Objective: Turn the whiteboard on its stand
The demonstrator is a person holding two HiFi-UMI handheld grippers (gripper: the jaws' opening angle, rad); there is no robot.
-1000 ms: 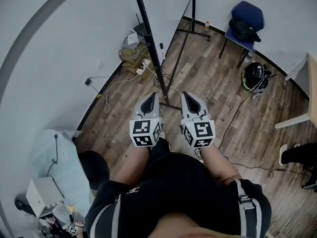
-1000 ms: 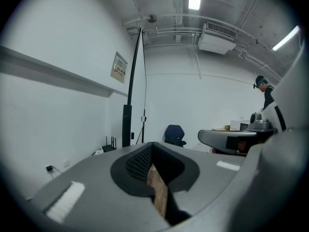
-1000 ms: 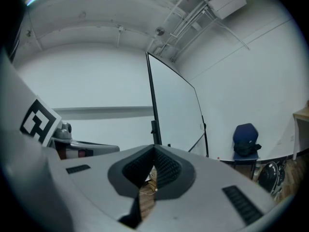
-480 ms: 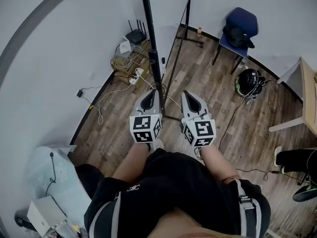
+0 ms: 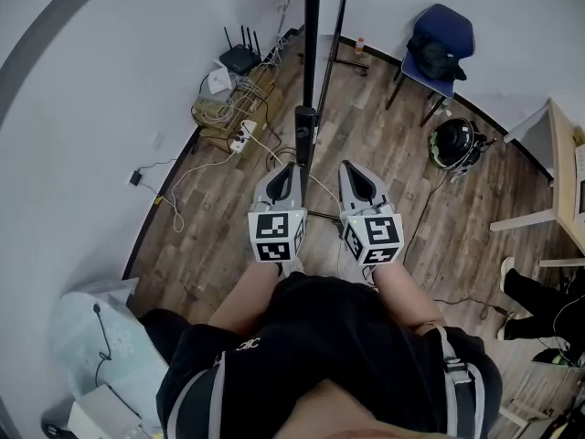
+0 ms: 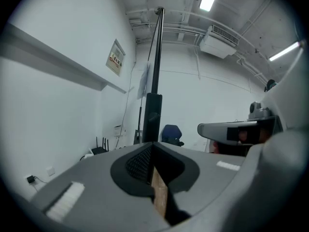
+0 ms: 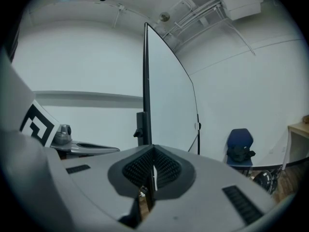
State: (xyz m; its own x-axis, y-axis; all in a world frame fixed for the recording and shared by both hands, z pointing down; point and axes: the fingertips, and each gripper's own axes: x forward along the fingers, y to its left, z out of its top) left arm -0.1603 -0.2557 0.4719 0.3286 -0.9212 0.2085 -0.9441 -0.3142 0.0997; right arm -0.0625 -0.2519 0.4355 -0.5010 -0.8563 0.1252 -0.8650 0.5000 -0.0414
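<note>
The whiteboard [image 7: 169, 95] stands almost edge-on ahead of me, its black frame edge [image 7: 146, 81] upright in the right gripper view. In the head view its near stand post [image 5: 311, 44] rises just beyond the left gripper's tip, with a clamp block [image 5: 304, 131] on it. The same post [image 6: 153, 110] fills the middle of the left gripper view. My left gripper [image 5: 285, 174] and right gripper [image 5: 355, 174] are held side by side at waist height. Both are shut with nothing between the pads, and neither touches the board or the stand.
A blue chair with a black bag [image 5: 439, 39] and a dark helmet [image 5: 454, 142] lie to the far right. A router and tangled cables [image 5: 239, 60] sit by the wall on the left. A table [image 5: 562, 154] and a person's legs [image 5: 530, 291] are at the right edge.
The stand post has shifted right in the head view and now stands upright just beyond the left gripper's tip. Both grippers stay shut, side by side.
</note>
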